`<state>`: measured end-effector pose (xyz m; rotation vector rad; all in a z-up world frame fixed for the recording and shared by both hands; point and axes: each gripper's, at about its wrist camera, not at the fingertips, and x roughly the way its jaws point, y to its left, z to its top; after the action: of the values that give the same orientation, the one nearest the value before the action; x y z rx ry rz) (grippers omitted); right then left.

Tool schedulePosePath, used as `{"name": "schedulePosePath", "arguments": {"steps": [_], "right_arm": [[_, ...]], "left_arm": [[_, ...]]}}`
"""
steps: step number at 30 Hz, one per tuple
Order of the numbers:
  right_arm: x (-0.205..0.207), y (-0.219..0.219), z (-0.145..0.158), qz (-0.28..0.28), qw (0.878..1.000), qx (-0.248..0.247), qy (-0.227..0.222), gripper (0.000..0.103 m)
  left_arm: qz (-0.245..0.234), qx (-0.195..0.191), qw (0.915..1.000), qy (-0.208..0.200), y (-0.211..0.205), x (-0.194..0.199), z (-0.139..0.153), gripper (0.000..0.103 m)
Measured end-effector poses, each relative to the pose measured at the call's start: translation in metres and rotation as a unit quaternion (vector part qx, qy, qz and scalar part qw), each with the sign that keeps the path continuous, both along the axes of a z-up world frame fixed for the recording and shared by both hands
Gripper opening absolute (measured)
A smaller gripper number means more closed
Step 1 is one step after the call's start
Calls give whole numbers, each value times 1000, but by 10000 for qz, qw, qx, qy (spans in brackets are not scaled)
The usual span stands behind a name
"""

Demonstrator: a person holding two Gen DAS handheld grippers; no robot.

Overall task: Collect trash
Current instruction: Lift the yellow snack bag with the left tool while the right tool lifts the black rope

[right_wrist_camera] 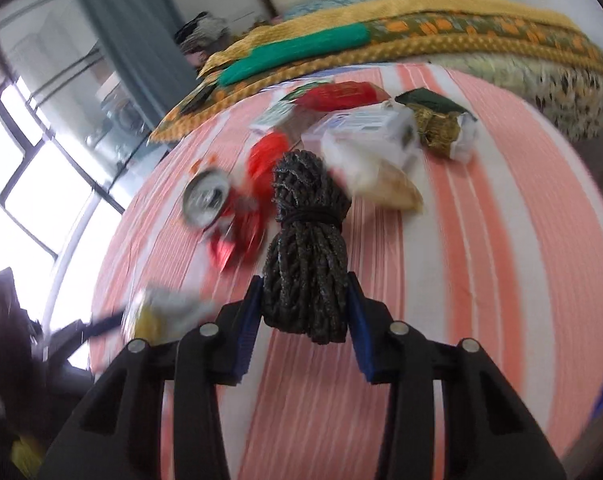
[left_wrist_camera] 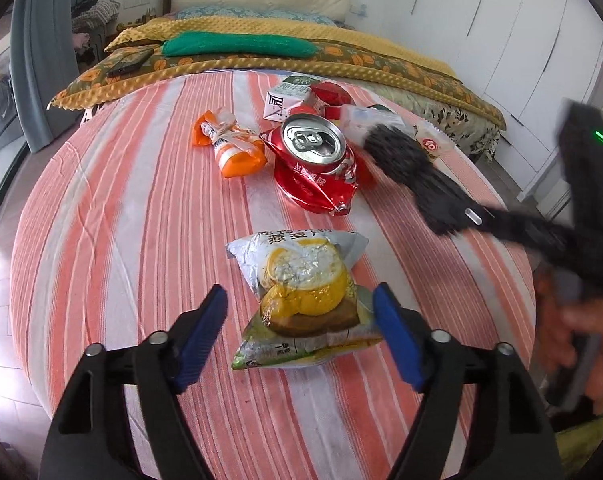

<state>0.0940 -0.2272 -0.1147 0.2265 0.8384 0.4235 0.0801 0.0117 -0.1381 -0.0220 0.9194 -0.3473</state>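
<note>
Left fingers: my left gripper [left_wrist_camera: 299,338] stands wide, gripping nothing; the crinkled silver-and-yellow snack bag [left_wrist_camera: 301,300] lies between the blue pads [left_wrist_camera: 199,338], the right pad at its edge.
Right fingers: my right gripper [right_wrist_camera: 303,314] is clamped on a dark braided rope bundle [right_wrist_camera: 305,240], low centre.
Beyond: crushed red drink can [left_wrist_camera: 313,160] mid-frame, orange wrapper [left_wrist_camera: 231,144] left of it.
Surface: pink-striped cloth [left_wrist_camera: 101,220].
</note>
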Motion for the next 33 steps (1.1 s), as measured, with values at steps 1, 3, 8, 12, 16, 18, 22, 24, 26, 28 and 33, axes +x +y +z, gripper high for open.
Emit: {"name": "schedulePosePath", "arguments": {"steps": [1,3,8,12,16,18,22,24,26,28,33], "right_arm": [[-20,-2,2,29,9997,-203,-110,40],[-43,-2,0,4,9983,-525,-234,40],[-66,-16,-37,-324,9944,-1001,-12,50],[-71,-18,-45,-400,9950,-912,43,71],[-75,-18,-41,-345,9957,-837,196,81],[-79,-21,-36,-357,9958,-810,231,81],[-80,-25,-13,-361,9961,-788,171,82],[-74,-25,0,-286,9955,-893,102,82],[-61,-22,11,-180,9956,-905,161,82],[-42,-15,14,23,9944,-1002,326,81],[-5,8,-2,421,9828,-1604,809,74]], "left_arm": [[26,-4,10000,-19,0,0,-1,84],[92,1,9999,-86,-1,-2,-3,92],[126,357,9993,-52,-10,0,-17,98],[99,441,9990,74,-9,1,-26,99],[57,443,9990,15,-9,-1,-27,99],[-61,554,9984,58,-11,-2,-27,99],[-240,528,9983,-56,-1,-12,-11,99],[-340,333,9988,-91,8,-13,2,99],[-528,201,9984,-40,9,-10,8,99],[-671,272,9974,-9,2,-6,10,99],[-810,529,9953,47,-16,12,5,97]]}}
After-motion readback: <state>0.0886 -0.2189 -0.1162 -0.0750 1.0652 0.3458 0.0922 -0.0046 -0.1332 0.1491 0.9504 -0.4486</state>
